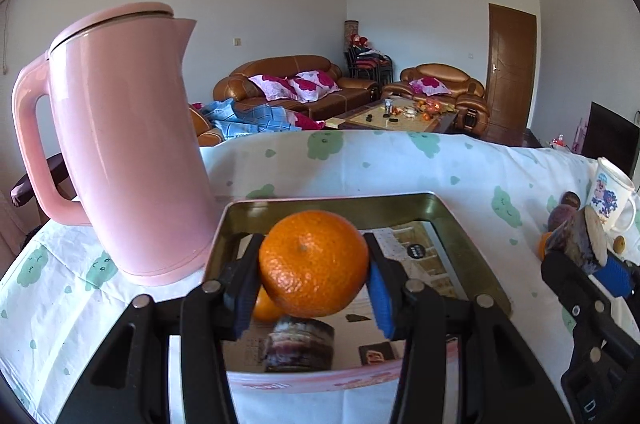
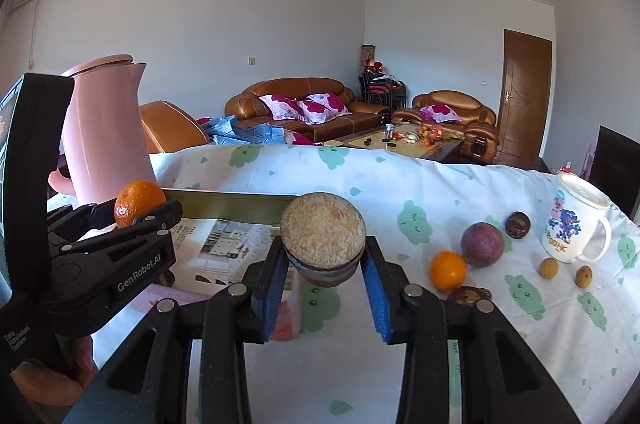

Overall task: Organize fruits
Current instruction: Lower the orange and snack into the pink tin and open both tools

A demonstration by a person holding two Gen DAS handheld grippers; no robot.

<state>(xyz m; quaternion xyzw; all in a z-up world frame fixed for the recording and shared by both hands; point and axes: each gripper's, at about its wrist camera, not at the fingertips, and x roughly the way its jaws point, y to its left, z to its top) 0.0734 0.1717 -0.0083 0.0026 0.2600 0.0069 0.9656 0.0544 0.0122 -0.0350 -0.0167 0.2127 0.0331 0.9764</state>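
My left gripper is shut on an orange mandarin, held over a metal tin lined with newspaper. Under it in the tin lie a second mandarin, half hidden, and a dark cut stalk segment. My right gripper is shut on a similar dark-skinned segment with a pale fibrous cut face, just right of the tin. In the right wrist view the left gripper shows at the left with its mandarin. The right gripper shows at the right edge of the left wrist view.
A pink kettle stands close left of the tin. On the cloth to the right lie a mandarin, a purple round fruit, a dark brown ball, two small tan fruits, a brown scrap and a printed mug.
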